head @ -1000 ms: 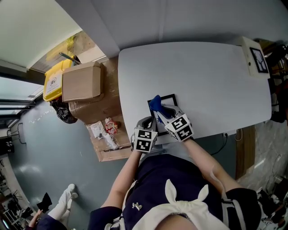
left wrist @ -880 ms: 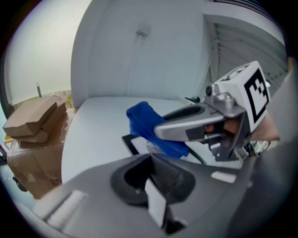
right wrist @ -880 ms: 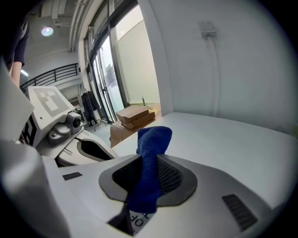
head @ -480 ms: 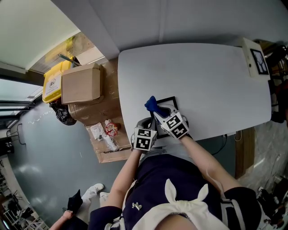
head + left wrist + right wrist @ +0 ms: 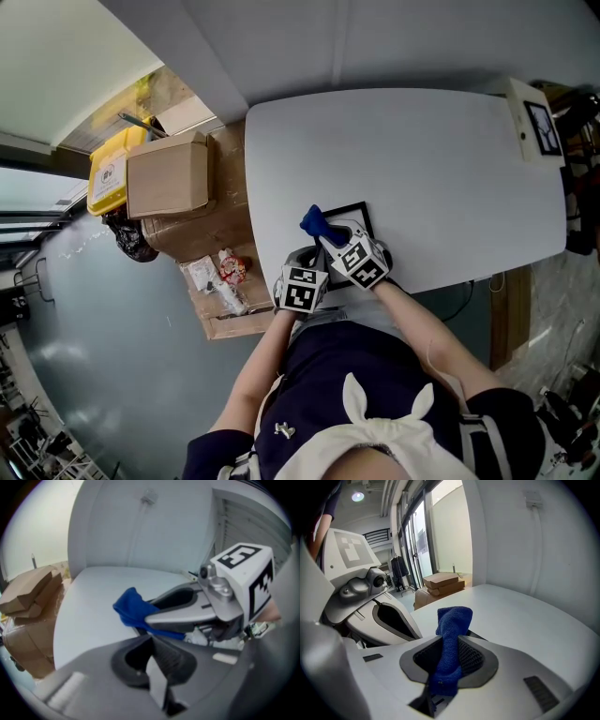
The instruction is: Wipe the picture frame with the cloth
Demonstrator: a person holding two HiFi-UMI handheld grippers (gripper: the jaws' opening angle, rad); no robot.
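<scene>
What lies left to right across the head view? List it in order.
yellow bin → cardboard box → left tool → right tool, gripping the blue cloth → white card with a black square

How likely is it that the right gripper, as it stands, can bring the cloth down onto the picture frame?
Probably yes. The right gripper is shut on the blue cloth and hangs over the picture frame's left side near the table's edge. The left gripper sits beside it, not between cloth and frame.
</scene>
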